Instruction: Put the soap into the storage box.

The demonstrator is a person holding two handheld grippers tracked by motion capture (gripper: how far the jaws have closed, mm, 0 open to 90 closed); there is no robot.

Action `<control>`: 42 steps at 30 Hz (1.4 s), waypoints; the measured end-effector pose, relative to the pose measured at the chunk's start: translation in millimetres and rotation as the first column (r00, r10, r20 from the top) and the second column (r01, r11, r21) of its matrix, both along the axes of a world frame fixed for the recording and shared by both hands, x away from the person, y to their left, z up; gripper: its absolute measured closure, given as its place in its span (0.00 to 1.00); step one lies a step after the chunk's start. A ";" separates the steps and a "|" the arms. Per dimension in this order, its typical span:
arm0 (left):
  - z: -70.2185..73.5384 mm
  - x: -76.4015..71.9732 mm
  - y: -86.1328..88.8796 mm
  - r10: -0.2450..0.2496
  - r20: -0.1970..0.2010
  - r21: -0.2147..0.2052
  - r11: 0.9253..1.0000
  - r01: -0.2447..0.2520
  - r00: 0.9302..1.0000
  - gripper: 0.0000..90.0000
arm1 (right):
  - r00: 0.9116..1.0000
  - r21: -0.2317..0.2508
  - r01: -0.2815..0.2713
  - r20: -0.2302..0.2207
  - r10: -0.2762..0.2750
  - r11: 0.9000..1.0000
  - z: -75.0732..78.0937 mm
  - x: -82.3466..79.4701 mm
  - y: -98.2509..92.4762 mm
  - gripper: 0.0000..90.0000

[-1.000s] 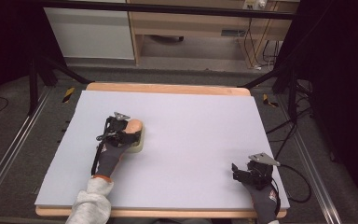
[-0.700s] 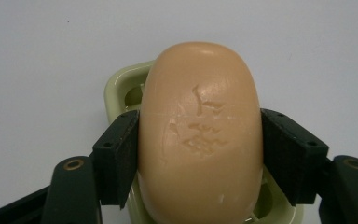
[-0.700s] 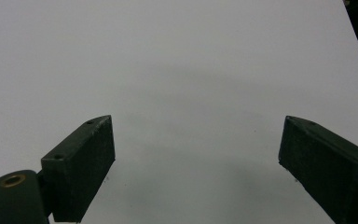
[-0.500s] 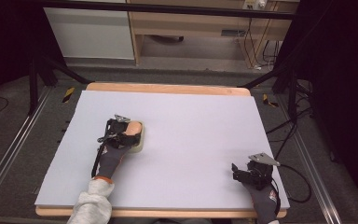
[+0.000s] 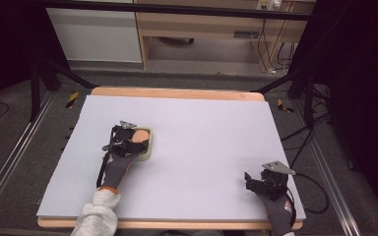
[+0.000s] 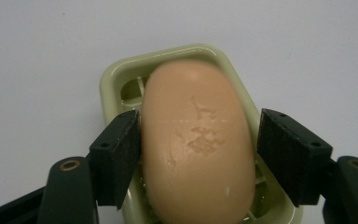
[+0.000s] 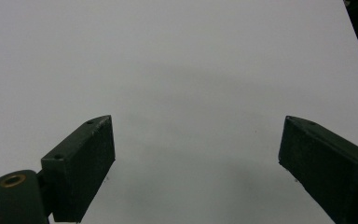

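A peach-coloured bar of soap [image 6: 198, 149] lies in a pale green soap dish [image 6: 116, 79] on the white table top. My left gripper [image 6: 200, 119] straddles the soap. Its jaws have just been opening: the left pad sits right against the soap's side, while the right pad [image 6: 284, 154] stands a little off it. In the high view the left gripper [image 5: 128, 140] is over the dish [image 5: 149, 147] at the table's left middle. My right gripper [image 5: 256, 182] rests near the front right corner, open, with nothing but bare table between its jaws [image 7: 196, 126].
The white mat [image 5: 202, 137] covers a wooden table whose edge [image 5: 177, 92] shows at the back. Cables [image 5: 305, 142] trail off the right side. Dark stands and wooden furniture lie beyond the far edge.
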State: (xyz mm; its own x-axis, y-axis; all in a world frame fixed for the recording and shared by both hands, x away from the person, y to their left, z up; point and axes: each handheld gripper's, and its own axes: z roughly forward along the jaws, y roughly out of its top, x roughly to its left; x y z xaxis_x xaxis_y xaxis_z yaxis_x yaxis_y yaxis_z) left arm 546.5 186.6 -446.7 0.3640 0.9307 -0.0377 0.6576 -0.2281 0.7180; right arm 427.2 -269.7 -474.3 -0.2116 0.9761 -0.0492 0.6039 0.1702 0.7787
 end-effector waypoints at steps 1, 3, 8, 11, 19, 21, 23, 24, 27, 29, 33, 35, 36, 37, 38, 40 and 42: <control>1.2 -0.9 0.4 -0.004 0.001 0.002 1.000 0.004 1.000 0.32 | 1.000 0.000 0.000 0.000 0.000 1.000 0.0 0.0 0.1 0.12; 2.1 -1.7 0.6 -0.008 0.001 0.000 1.000 0.008 1.000 0.32 | 1.000 0.003 0.002 0.000 -0.002 1.000 0.1 -0.1 0.5 0.12; 9.0 -9.0 2.3 -0.030 0.011 0.009 1.000 0.029 1.000 0.30 | 1.000 -0.001 0.002 0.003 -0.002 1.000 0.4 -0.2 -0.4 0.12; 12.6 -12.7 4.1 -0.040 0.017 0.006 0.999 0.040 0.999 0.30 | 1.000 0.001 0.005 0.002 -0.005 1.000 0.4 -0.3 -0.3 0.12; 25.5 -32.7 16.6 -0.082 0.056 -0.038 0.996 0.084 0.995 0.30 | 1.000 0.004 0.017 0.006 -0.017 1.000 0.7 -0.3 -2.7 0.12; 26.4 -35.5 18.5 -0.091 0.057 -0.041 0.995 0.093 0.994 0.30 | 1.000 0.003 0.017 0.006 -0.017 1.000 0.6 -0.2 -2.9 0.12; 26.8 -39.7 20.7 -0.092 0.065 -0.044 0.994 0.095 0.994 0.29 | 1.000 0.004 0.017 0.006 -0.017 1.000 0.8 -0.4 -2.5 0.12; 26.0 -44.2 23.4 -0.097 0.066 -0.051 0.994 0.101 0.993 0.29 | 1.000 0.003 0.016 0.007 -0.016 1.000 0.9 -0.5 -2.5 0.12; 24.0 -49.5 27.4 -0.107 0.062 -0.050 0.993 0.110 0.992 0.29 | 1.000 0.003 0.017 0.007 -0.017 1.000 0.8 -0.4 -2.9 0.12; 21.4 -54.9 31.8 -0.116 0.059 -0.052 0.991 0.119 0.991 0.29 | 1.000 0.003 0.020 0.009 -0.020 1.000 0.8 -0.3 -3.3 0.12; 17.8 -64.4 39.6 -0.116 0.061 -0.050 0.992 0.119 0.991 0.29 | 1.000 0.005 0.022 0.006 -0.022 1.000 0.8 -0.4 -4.3 0.12; 17.1 -68.6 43.0 -0.119 0.066 -0.047 0.991 0.122 0.991 0.28 | 1.000 0.001 0.025 0.008 -0.025 1.000 0.6 -0.1 -5.0 0.12; 16.4 -72.1 45.0 -0.118 0.073 -0.052 0.991 0.122 0.990 0.28 | 1.000 0.001 0.027 0.006 -0.027 1.000 0.7 -0.2 -5.1 0.12; 15.7 -74.6 46.0 -0.116 0.080 -0.055 0.991 0.121 0.990 0.28 | 1.000 0.003 0.027 0.005 -0.027 1.000 0.7 -0.4 -5.6 0.12; 13.8 -78.9 48.7 -0.121 0.087 -0.045 0.991 0.125 0.989 0.28 | 1.000 0.003 0.030 0.005 -0.030 1.000 1.0 -0.8 -6.1 0.12; 12.8 -80.2 49.8 -0.120 0.090 -0.044 0.991 0.125 0.989 0.26 | 0.999 0.004 0.032 0.008 -0.032 0.999 1.0 -0.8 -6.6 0.12; 9.4 -84.3 54.3 -0.120 0.093 -0.042 0.991 0.124 0.988 0.26 | 0.999 0.005 0.038 0.006 -0.038 0.999 0.7 -1.0 -7.3 0.11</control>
State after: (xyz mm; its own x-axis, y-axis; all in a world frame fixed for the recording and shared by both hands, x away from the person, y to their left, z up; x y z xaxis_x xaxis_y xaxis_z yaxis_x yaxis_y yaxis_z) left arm 462.2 240.9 -437.3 0.4787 0.8769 -0.0431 0.5589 -0.2666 0.7852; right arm 426.3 -277.0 -473.6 -0.1741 0.9837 -0.0453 0.6052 0.1432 0.7831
